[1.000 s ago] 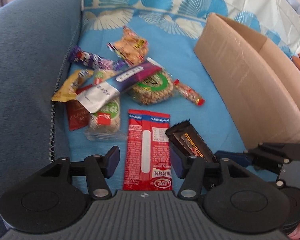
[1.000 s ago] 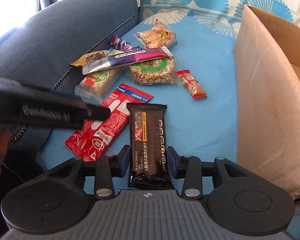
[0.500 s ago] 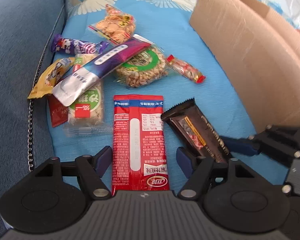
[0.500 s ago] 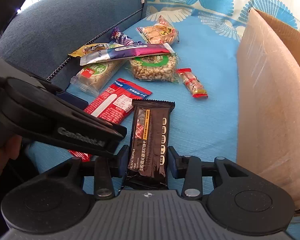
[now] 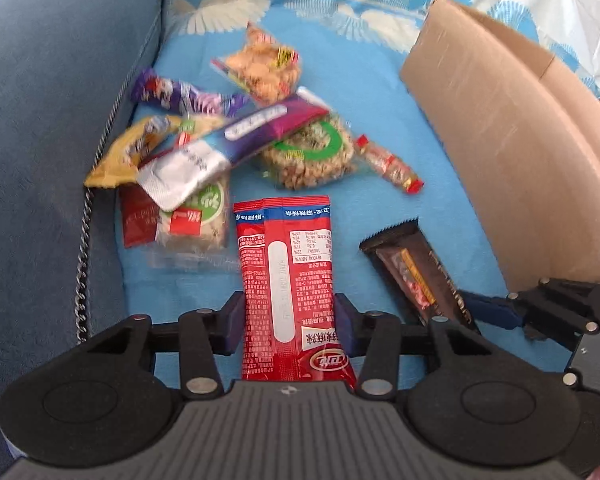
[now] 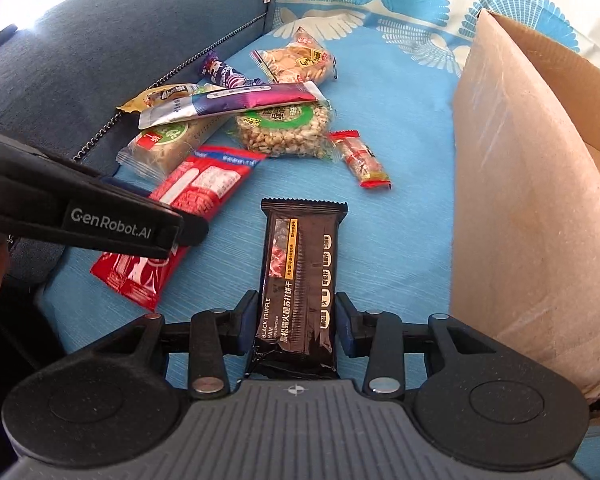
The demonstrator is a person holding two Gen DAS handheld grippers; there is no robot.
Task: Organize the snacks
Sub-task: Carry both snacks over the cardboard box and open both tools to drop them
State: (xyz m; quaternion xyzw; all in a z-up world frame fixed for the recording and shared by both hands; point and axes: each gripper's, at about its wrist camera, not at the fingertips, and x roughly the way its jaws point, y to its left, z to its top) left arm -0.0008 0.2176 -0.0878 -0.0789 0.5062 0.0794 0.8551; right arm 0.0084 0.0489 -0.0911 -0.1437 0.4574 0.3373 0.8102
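Both claws are down on the blue cover beside the cardboard box [image 6: 540, 200]. The left claw [image 5: 286, 324] has just been closing and its pads meet the red packet [image 5: 288, 276]; the right claw [image 6: 296, 330] is clamped on the black cracker bar [image 6: 300, 276]. Both packets lie flat, neither boxed. The heap of other snacks [image 5: 236, 144] sits untouched, so most sorting remains.

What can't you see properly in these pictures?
- Inside of the cardboard box: both views, hidden by its own near wall.
- Dark red packet: left wrist view, mostly covered by the snacks piled on it.
- Near end of the black cracker bar: right wrist view, cut off by the right gripper body.
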